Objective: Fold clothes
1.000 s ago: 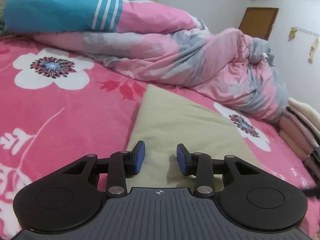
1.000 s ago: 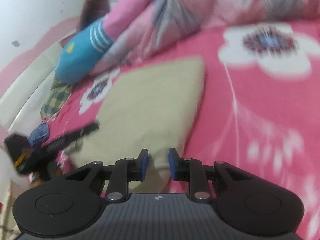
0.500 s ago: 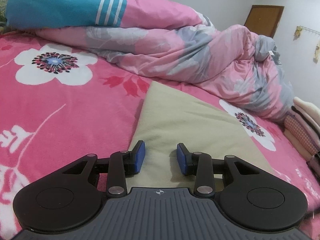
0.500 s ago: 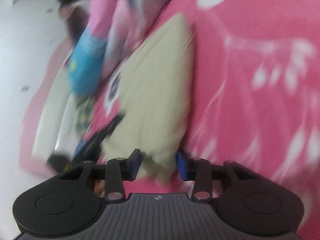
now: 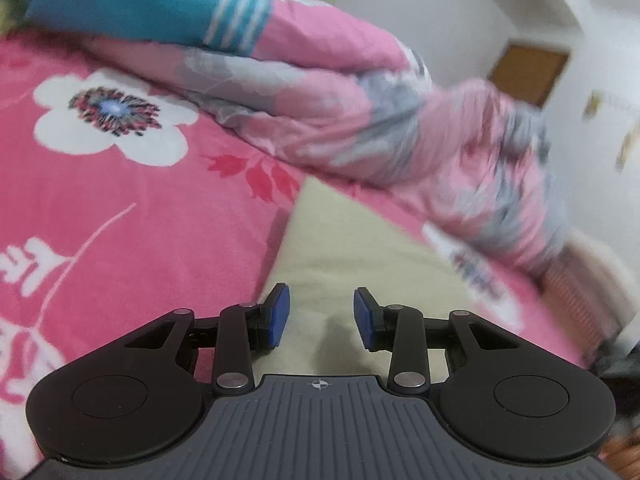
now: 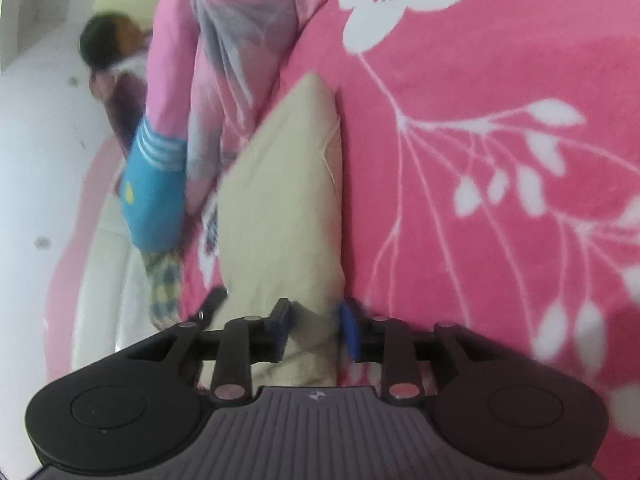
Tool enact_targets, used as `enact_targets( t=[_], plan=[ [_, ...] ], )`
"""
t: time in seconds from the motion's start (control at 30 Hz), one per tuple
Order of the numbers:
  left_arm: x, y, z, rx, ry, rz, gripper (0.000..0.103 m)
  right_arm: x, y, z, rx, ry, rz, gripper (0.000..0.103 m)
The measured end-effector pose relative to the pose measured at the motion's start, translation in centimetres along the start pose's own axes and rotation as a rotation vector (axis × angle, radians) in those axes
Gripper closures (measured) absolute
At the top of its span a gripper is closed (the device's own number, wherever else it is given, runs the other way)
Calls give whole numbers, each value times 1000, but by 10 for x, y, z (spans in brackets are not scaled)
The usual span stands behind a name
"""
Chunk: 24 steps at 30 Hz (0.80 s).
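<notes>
A beige folded cloth [image 5: 352, 248] lies flat on the pink flowered bedsheet [image 5: 140, 240]. My left gripper [image 5: 320, 316] hovers low over its near edge. Its jaws are opening, and the blue pads [image 5: 280, 314] stand apart over the cloth without pinching it. In the right wrist view the same beige cloth [image 6: 280, 200] runs away from me. My right gripper [image 6: 314, 324] is rolled to one side with the cloth's near corner bunched between its pads. Its jaws are opening, and a slim gap shows by the right pad [image 6: 346, 330].
A crumpled pink and grey duvet [image 5: 360, 112] lies along the far side of the bed, with a blue white-striped item [image 5: 132, 4] on it. A stack of folded clothes [image 5: 580, 284] sits at the right. A person [image 6: 108, 52] lies beyond the duvet.
The right wrist has rolled, tilting its view, and its jaws have widened around the cloth's corner. The left jaws have spread a little and that view has tilted slightly.
</notes>
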<state>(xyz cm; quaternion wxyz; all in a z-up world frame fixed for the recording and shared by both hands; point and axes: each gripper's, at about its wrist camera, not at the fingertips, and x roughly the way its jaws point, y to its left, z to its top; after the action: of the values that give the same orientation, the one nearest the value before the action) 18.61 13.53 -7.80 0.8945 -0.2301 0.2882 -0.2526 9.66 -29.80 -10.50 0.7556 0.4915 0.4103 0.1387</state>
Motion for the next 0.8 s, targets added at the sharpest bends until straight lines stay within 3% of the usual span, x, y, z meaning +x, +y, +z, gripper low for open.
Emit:
enact_targets(
  t=[0.1, 0.2, 0.27, 0.3, 0.47, 0.53, 0.63, 0.8],
  plan=[
    [-8, 22, 11, -150, -33, -47, 49, 1, -5, 5, 13, -9, 11, 55],
    [5, 31, 13, -212, 23, -53, 47, 19, 2, 11, -22, 21, 3, 45],
    [18, 30, 11, -227, 84, -89, 45, 34, 11, 17, -63, 44, 6, 38],
    [24, 28, 10, -229, 111, -105, 38, 41, 14, 19, -80, 55, 6, 37],
    [36, 17, 10, -183, 135, -92, 26, 65, 26, 26, -145, 101, 3, 34],
    [39, 15, 9, -180, 146, -94, 25, 72, 32, 27, -185, 111, 8, 37],
    [40, 13, 8, -177, 166, -115, 25, 70, 34, 23, -228, 98, -7, 59],
    [39, 11, 5, -155, 172, -109, 20, 70, 21, 22, -152, 72, 23, 61]
  ],
)
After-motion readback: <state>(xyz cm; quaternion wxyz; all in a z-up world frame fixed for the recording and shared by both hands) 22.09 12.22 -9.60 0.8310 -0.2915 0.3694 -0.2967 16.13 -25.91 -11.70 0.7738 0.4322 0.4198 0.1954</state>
